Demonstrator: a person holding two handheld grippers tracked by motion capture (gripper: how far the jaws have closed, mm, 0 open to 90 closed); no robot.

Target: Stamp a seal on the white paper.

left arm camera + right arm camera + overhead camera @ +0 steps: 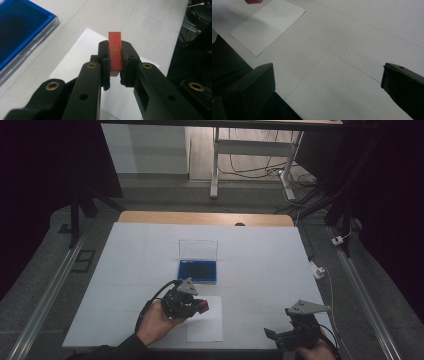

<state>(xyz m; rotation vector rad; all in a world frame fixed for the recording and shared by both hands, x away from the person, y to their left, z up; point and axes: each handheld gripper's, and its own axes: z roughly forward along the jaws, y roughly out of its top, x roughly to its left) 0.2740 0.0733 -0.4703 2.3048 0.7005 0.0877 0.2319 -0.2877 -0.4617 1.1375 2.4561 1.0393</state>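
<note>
Here, the left gripper [115, 60] has its 2 black jaws pressed onto a small red card [115, 53], pinching it by its flat faces. The card stands on edge between the pads, its upper end poking out past the jaw tips; a fine gold cross-like mark shows on its face. A paler pink strip shows at its lower end, down inside the jaws.

In the high view the left gripper [202, 306] sits in the person's left hand [157, 325], jaws pointing toward the table's right, the red card [204, 306] visible as a small red spot at the tips. It hangs over the upper left part of a white sheet of paper [207, 327] that lies flat on the white table [260, 265]. Whether the card touches the paper cannot be told.

Beyond the paper, nearer the table's middle, lies an open blue case [197, 271] with a dark inside, its clear lid [198, 249] lying flat on the far side. In the left gripper view the blue case [22, 30] lies at the upper left.

The right gripper [272, 336] is low at the table's near right edge, well apart from the paper. Its own view shows the 2 jaws spread wide with only bare table between them, the sheet of paper [267, 27] off to the upper left.
</note>
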